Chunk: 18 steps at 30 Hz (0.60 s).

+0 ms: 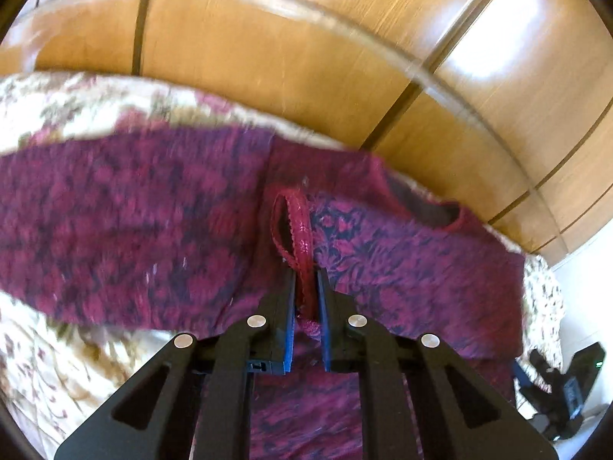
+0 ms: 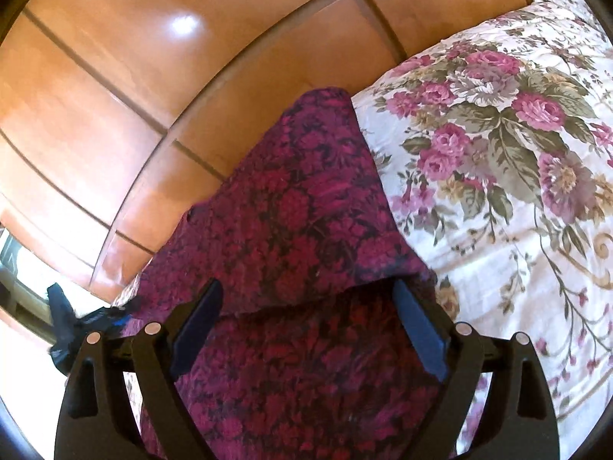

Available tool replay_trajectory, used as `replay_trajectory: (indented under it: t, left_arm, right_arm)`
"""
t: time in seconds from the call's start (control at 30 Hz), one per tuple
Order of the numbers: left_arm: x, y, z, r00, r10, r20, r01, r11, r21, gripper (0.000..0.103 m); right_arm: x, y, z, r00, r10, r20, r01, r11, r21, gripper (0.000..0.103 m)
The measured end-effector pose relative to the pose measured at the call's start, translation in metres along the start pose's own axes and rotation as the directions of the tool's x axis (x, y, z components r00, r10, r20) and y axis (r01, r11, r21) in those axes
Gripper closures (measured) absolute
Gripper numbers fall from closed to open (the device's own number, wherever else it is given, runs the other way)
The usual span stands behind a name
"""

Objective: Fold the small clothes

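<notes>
A dark red garment (image 1: 161, 230) with a black floral print lies spread on a flowered bedspread (image 1: 49, 375). Its thin red lace strap (image 1: 297, 226) loops up at the middle. My left gripper (image 1: 306, 274) is shut on the lower end of that strap. In the right wrist view the same garment (image 2: 299, 207) stretches away from me, with a folded edge crossing between the fingers. My right gripper (image 2: 306, 287) stands open over the cloth, its blue pads (image 2: 417, 326) wide apart and not pressing on it.
Glossy wooden wardrobe panels (image 1: 268, 50) rise right behind the bed's far edge. The flowered bedspread (image 2: 498, 145) extends to the right in the right wrist view. The other gripper shows as a dark shape at each view's lower outer edge (image 1: 563, 387), (image 2: 65, 326).
</notes>
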State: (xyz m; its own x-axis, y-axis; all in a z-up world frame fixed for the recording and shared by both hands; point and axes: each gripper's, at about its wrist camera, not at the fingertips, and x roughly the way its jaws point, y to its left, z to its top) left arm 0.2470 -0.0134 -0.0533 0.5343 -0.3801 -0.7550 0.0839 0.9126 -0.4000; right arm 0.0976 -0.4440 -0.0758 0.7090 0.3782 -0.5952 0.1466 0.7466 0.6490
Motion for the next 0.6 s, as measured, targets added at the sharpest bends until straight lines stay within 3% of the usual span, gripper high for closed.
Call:
replay_trajectory:
  t: [0.1, 0.27, 0.47, 0.6]
  left_arm:
    - [0.002, -0.001, -0.008, 1.0, 0.0, 0.004, 0.0, 1.0, 0.02, 0.093]
    - [-0.009, -0.006, -0.008, 0.999, -0.019, 0.048, 0.017, 0.999, 0.044, 0.093]
    - [-0.015, -0.003, -0.016, 0.998, -0.003, 0.07, -0.001, 0.999, 0.053, 0.093]
    - [0.005, 0.002, -0.018, 0.999, 0.045, 0.025, -0.046, 0.998, 0.047, 0.093]
  right_arm:
    - [-0.019, 0.012, -0.007, 0.999, 0.032, -0.039, -0.034, 0.998, -0.062, 0.013]
    - [-0.032, 0.046, 0.006, 0.999, 0.053, 0.012, -0.05, 0.985, -0.167, 0.013]
    - [0.04, 0.062, 0.037, 0.988, -0.151, 0.015, 0.15, 0.961, -0.231, 0.013]
    - [0.086, 0.057, 0.044, 0.947, -0.321, 0.016, 0.313, 0.911, -0.27, 0.013]
